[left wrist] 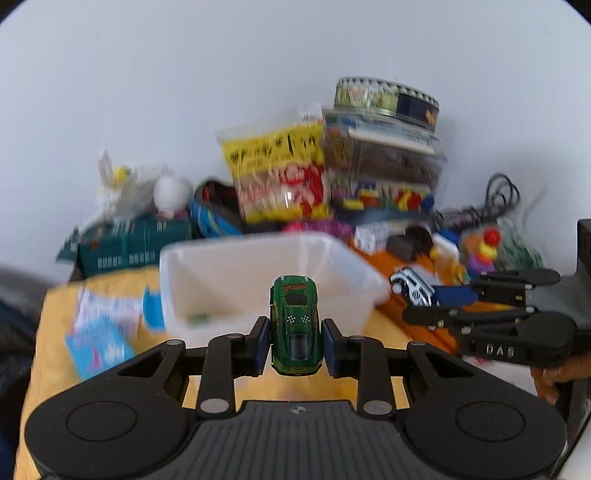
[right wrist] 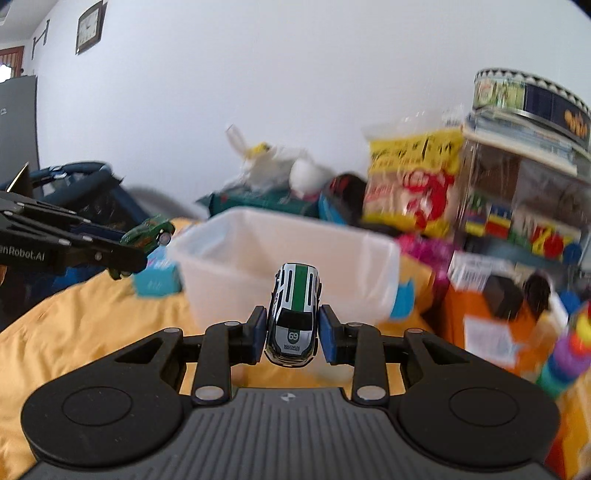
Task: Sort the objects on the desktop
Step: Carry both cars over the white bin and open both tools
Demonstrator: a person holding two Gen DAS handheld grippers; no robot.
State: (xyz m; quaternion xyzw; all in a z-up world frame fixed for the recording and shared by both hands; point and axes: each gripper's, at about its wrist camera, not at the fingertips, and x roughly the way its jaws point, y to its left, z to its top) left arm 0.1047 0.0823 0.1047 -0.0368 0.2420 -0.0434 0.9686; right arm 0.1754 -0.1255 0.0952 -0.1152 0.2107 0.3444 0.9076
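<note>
Toy cars fill both views: in the left wrist view, the left claw (left wrist: 295, 338) is clenched on a green car (left wrist: 295, 325), raised before the white bin (left wrist: 266, 280), likely for dropping in (the bin holds one small green item (left wrist: 199, 318)). In the right wrist view, the right claw (right wrist: 293, 334) grips a silver car (right wrist: 294, 317) near the same bin.

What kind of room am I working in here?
Likely a home, perhaps a child's play corner: a cluttered table under a yellow cloth, toys and a snack bag piled against a plain wall, a framed wall clock, and a white plastic bin for sorting.
</note>
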